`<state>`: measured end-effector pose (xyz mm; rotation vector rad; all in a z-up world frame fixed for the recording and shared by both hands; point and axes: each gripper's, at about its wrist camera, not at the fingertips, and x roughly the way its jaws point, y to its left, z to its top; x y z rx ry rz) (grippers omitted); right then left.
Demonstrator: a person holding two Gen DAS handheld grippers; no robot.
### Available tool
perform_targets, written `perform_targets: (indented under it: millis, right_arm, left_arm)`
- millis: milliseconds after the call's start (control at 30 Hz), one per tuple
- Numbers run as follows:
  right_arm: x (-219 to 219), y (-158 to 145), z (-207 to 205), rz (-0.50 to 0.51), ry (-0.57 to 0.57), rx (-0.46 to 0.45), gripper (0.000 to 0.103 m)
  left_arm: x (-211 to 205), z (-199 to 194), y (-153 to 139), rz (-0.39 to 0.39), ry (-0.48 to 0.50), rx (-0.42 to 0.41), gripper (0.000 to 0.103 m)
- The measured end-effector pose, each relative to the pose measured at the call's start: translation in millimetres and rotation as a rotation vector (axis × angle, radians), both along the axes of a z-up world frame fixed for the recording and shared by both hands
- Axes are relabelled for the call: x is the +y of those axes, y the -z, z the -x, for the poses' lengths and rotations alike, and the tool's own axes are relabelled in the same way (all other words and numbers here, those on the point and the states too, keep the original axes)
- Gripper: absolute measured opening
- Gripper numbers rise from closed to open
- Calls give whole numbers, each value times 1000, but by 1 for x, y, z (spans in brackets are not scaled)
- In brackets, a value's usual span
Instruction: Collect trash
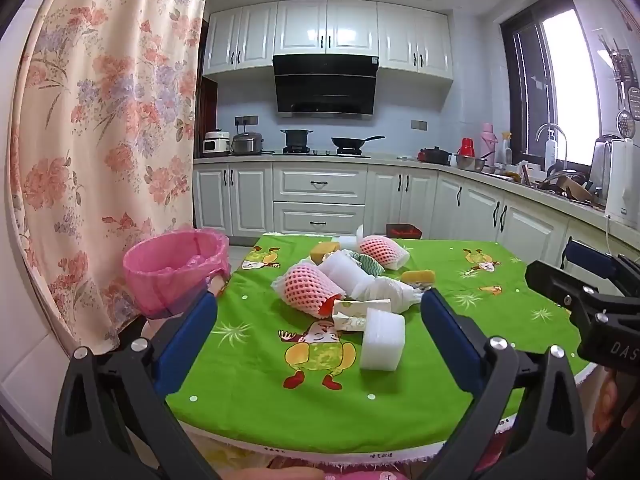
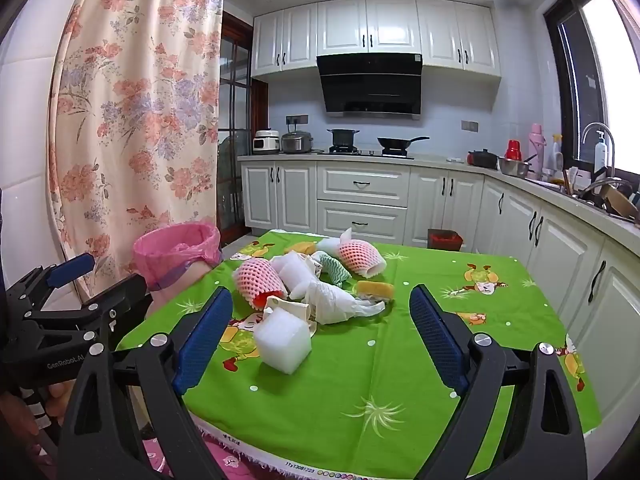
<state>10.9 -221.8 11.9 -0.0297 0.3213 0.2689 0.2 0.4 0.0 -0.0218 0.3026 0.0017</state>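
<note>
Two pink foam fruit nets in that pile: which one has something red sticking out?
The nearer pink net, on the bin side of the pile; red shows at its open end. The farther net shows only white.

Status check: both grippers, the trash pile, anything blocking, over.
Left gripper and right gripper open, empty. Trash pile untouched on green tablecloth. Pink-lined bin at table's left edge. Nothing in the way.

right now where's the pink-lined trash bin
The pink-lined trash bin stands off the table's far left corner in both wrist views, beside the floral curtain, left of the trash pile.
</note>
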Motion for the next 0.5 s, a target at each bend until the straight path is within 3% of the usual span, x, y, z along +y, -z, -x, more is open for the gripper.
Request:
perform_targets:
  millis: [500]
  right_arm:
    - [2, -2, 0, 2, 3, 1, 85]
  left_arm:
    - [6, 4, 8, 0, 9, -4, 99]
